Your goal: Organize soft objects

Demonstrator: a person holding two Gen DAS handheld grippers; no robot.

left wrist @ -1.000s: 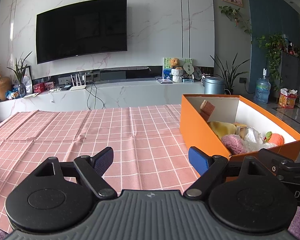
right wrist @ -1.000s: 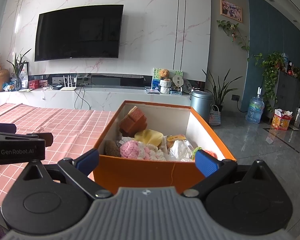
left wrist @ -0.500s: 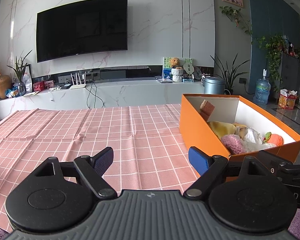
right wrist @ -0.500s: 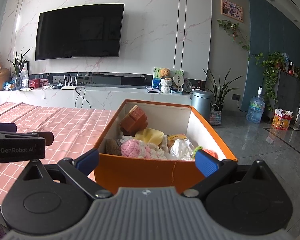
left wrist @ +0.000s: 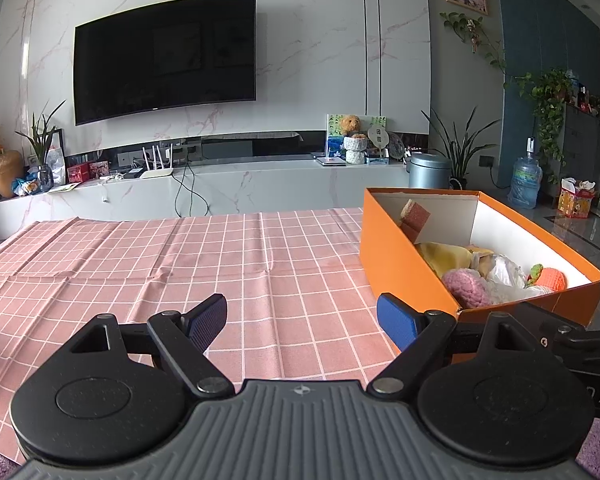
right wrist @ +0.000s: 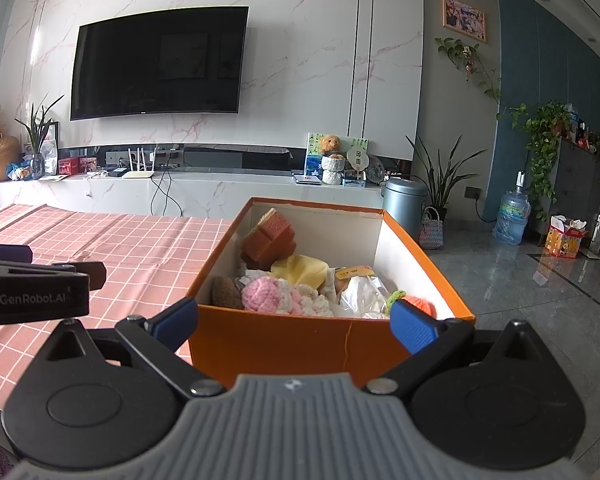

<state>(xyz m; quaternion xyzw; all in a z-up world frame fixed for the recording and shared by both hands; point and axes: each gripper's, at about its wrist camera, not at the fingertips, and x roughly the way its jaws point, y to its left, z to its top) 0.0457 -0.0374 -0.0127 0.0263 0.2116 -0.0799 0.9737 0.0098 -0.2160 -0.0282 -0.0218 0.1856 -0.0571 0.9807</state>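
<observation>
Barely any change over the last second: the counter (left wrist: pixel 260 264) lies bare, the orange box (right wrist: pixel 300 344) at its right edge holds every soft toy (right wrist: pixel 268 294), and both the left hand-held gripper (left wrist: pixel 302 316) and right hand-held gripper (right wrist: pixel 296 322) hang open, empty. Sorting looks finished.
</observation>
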